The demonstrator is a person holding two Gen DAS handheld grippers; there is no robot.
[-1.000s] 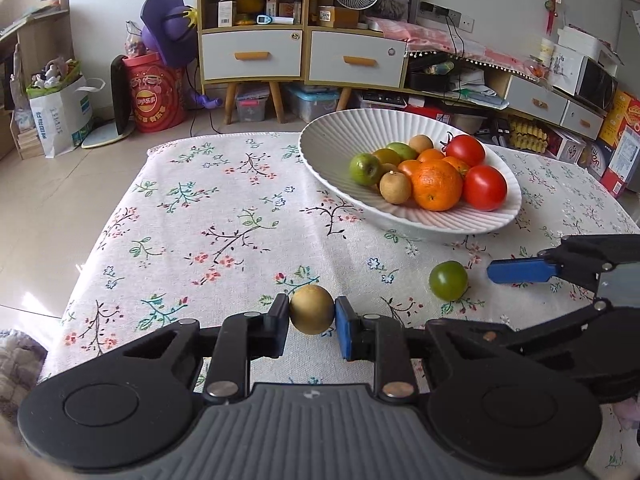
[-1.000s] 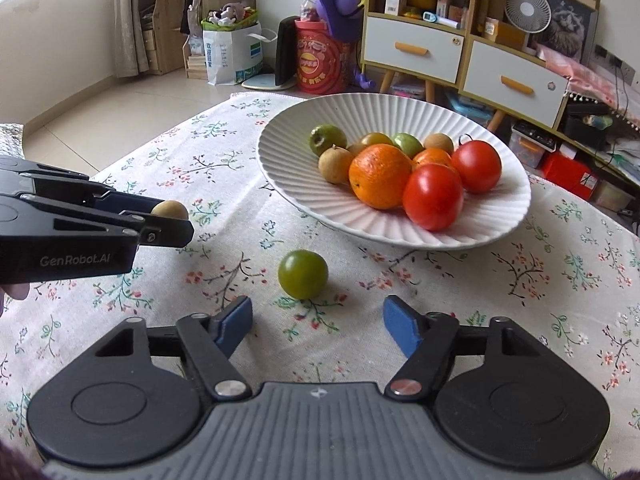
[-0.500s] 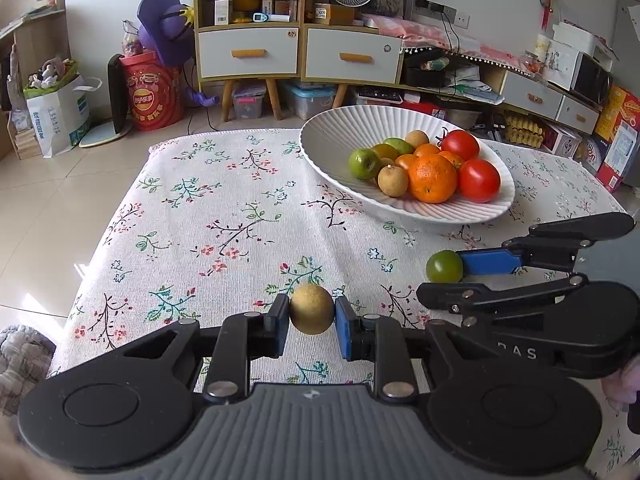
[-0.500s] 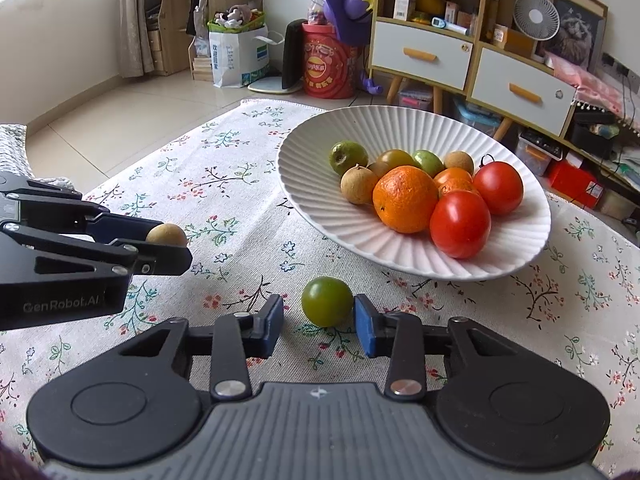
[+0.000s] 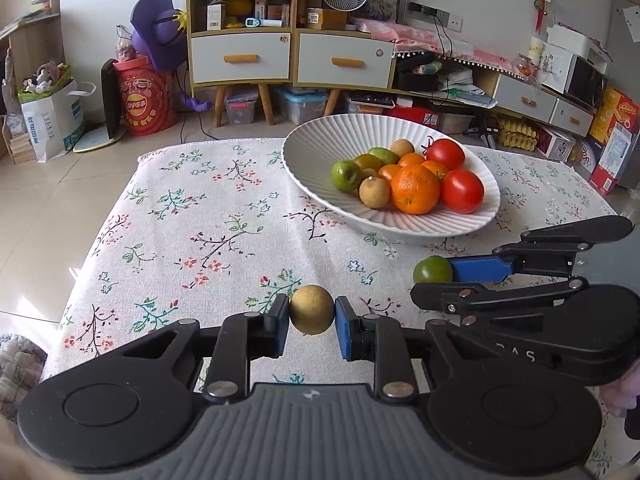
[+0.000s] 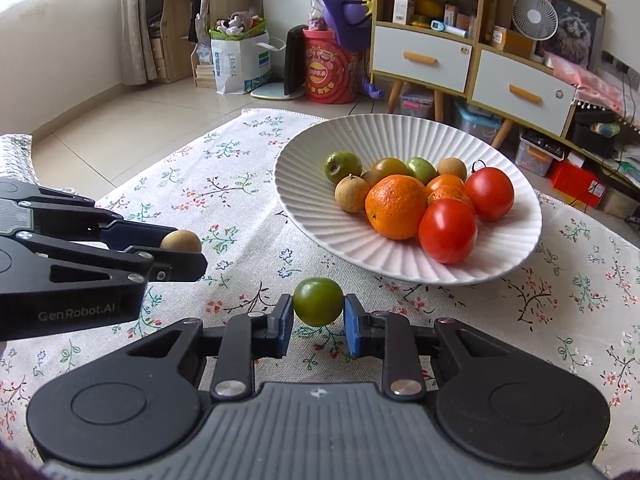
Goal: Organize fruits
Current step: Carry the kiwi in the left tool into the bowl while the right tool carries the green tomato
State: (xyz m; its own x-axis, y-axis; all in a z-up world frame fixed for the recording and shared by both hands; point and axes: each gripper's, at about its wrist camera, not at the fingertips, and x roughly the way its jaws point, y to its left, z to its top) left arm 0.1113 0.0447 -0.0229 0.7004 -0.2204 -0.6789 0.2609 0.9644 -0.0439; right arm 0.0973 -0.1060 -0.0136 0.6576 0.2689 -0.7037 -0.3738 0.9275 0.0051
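Two loose fruits, both gripped. White ribbed bowl [image 6: 320, 216] ahead on floral tablecloth [image 5: 192, 216], holding orange [image 6: 396, 206], tomatoes, small green and brown fruits. Left gripper [image 5: 311, 315]: narrowed onto brown fruit [image 5: 311, 309]. Right gripper [image 6: 318, 307]: pads touching green fruit [image 6: 318, 301] beside bowl. Drawer cabinet [image 5: 288, 56] beyond.

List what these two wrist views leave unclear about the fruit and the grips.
- Bowl pile: fruits under the orange and tomatoes are covered in both views, so no count.
- Green fruit: whether it is lifted off the cloth; the right gripper hides its underside.
- Brown fruit: same doubt; the left gripper covers beneath it.
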